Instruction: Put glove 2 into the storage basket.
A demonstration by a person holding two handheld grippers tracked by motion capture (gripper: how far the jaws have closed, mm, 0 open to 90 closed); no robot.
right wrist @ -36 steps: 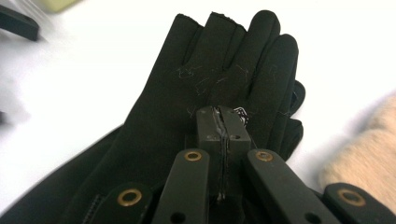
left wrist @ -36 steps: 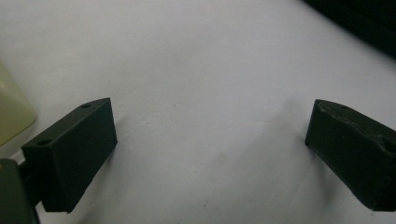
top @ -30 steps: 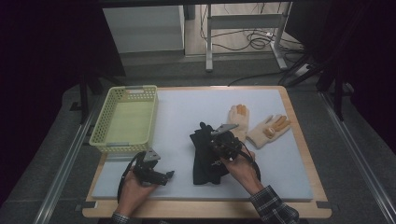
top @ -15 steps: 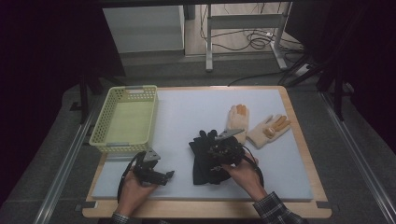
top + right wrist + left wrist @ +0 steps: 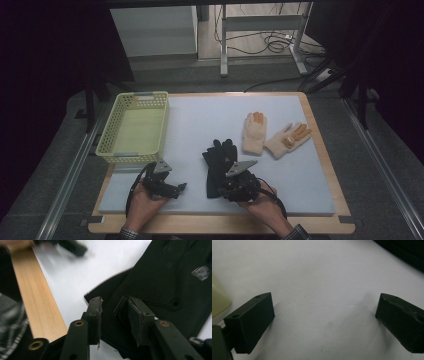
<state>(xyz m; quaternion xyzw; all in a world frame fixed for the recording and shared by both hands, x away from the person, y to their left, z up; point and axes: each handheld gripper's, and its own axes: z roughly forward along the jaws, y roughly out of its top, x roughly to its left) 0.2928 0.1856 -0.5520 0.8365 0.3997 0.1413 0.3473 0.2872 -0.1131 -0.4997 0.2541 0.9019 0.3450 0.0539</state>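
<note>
Black gloves (image 5: 218, 165) | lower centre | right gripper (image 5: 113, 315) jaws just opening, part-spread over cuff, nothing pinched | left gripper (image 5: 324, 322) spread, idle | advice: lower squarely, catch both layers.

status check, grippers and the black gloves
Left gripper open, idle on mat. Right gripper fingers just opening over black gloves, cuff edge between them, not pinched. Nothing in the way.

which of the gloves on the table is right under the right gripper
The black glove, lying at the right gripper. The two cream gloves with orange fingertips lie farther back, apart from it.
</note>
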